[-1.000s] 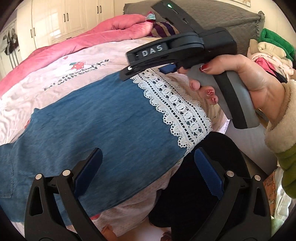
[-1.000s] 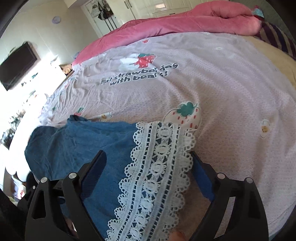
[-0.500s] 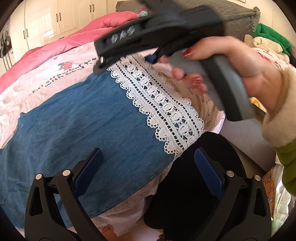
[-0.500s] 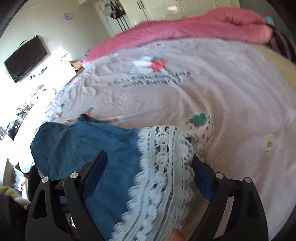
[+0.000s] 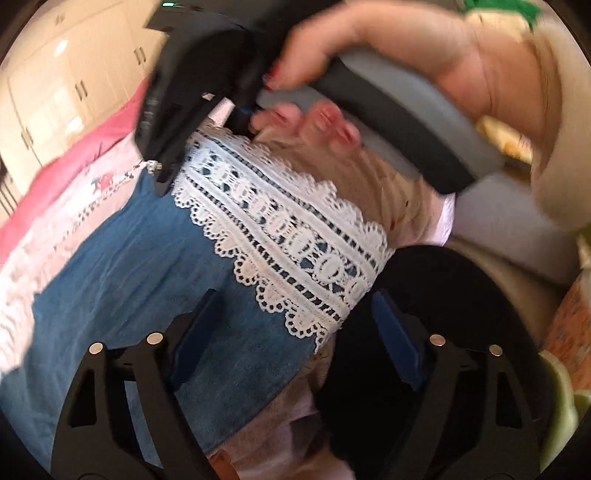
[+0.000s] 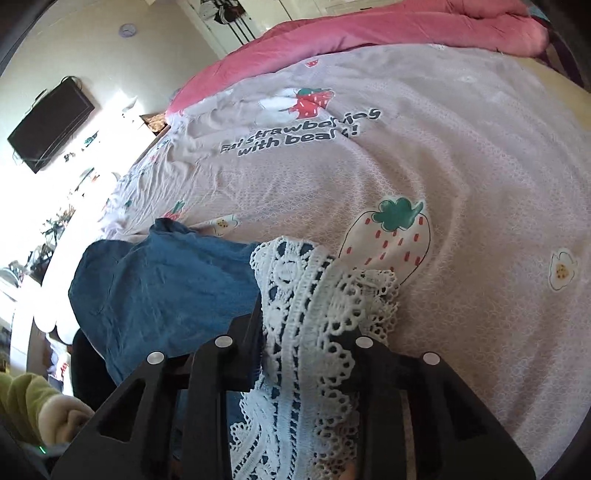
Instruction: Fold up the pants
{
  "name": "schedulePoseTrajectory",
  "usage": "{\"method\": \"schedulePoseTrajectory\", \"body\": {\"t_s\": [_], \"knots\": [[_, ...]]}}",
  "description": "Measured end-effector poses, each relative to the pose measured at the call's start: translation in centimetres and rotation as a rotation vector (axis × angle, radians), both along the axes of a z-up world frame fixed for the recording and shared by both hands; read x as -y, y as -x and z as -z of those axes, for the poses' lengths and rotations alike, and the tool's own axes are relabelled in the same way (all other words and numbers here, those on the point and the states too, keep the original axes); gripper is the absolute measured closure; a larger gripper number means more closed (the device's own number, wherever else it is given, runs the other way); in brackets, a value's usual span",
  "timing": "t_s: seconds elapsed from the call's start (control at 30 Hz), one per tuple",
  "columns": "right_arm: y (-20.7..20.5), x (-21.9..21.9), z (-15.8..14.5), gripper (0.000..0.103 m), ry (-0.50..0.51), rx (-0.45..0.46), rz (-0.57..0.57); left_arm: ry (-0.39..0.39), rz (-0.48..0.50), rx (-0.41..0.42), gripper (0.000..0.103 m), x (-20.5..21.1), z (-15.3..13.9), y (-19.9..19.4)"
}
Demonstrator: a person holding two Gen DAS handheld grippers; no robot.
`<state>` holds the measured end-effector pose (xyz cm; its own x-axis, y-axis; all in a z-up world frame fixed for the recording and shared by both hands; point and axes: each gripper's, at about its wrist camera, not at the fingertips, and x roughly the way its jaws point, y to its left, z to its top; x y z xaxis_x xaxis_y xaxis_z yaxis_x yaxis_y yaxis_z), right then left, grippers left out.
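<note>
Right wrist view: one pair of blue pants on the bed sheet, right gripper just closed from spread to pinching the lace hem, left gripper narrowing but still apart over the lace, far pant end cut off.

A strawberry-print bedsheet covers the bed, a pink quilt bunched along its far edge; a television hangs on the wall.
</note>
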<state>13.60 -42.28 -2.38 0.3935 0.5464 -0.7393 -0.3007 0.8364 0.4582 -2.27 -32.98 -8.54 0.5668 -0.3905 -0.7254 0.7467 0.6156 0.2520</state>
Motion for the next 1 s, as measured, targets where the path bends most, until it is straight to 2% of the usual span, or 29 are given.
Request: {"method": "schedulePoseTrajectory", "body": {"t_s": [0.1, 0.17, 0.2, 0.27, 0.37, 0.43, 0.5, 0.6, 0.7, 0.83, 0.97, 1.0], "knots": [[-0.2, -0.1, -0.1, 0.061, -0.017, -0.013, 0.002, -0.068, 0.008, 0.106, 0.032, 0.6, 1.1, 0.9], [-0.2, 0.0, -0.4, 0.052, -0.026, -0.013, 0.006, -0.068, 0.001, 0.132, 0.034, 0.7, 1.3, 1.1], [-0.2, 0.0, -0.7, 0.041, -0.015, -0.002, 0.017, -0.079, -0.016, 0.148, 0.043, 0.7, 1.4, 0.8], [0.0, 0.4, -1.2, 0.037, -0.015, 0.010, 0.032, -0.093, -0.016, 0.161, 0.047, 0.8, 1.5, 0.8], [0.3, 0.9, -1.8, 0.028, 0.030, 0.032, 0.059, -0.059, -0.022, 0.131, 0.065, 0.3, 0.8, 0.7], [0.5, 1.6, -1.9, 0.028, 0.035, 0.030, 0.078, 0.003, -0.039, 0.088, 0.088, -0.8, -0.3, 0.0], [0.8, 2.3, -1.9, 0.027, 0.022, 0.014, 0.097, 0.078, -0.056, 0.005, 0.094, -2.2, -1.2, -0.9], [1.5, 3.3, -1.7, 0.024, -0.003, -0.013, 0.123, 0.233, -0.088, -0.173, 0.096, -4.9, -2.5, -3.0], [2.2, 4.1, -1.5, 0.019, -0.043, -0.062, 0.157, 0.355, -0.109, -0.280, 0.096, -7.2, -3.4, -4.2], [3.2, 4.6, -0.9, 0.014, -0.150, -0.144, 0.167, 0.424, -0.114, -0.314, 0.096, -8.9, -4.3, -4.4], [2.9, 3.5, -0.7, 0.013, -0.180, -0.194, 0.155, 0.443, -0.105, -0.290, 0.096, -10.0, -4.7, -4.1], [2.7, 3.3, -0.6, 0.015, -0.186, -0.209, 0.158, 0.443, -0.103, -0.288, 0.096, -9.2, -5.0, -4.5]]}}
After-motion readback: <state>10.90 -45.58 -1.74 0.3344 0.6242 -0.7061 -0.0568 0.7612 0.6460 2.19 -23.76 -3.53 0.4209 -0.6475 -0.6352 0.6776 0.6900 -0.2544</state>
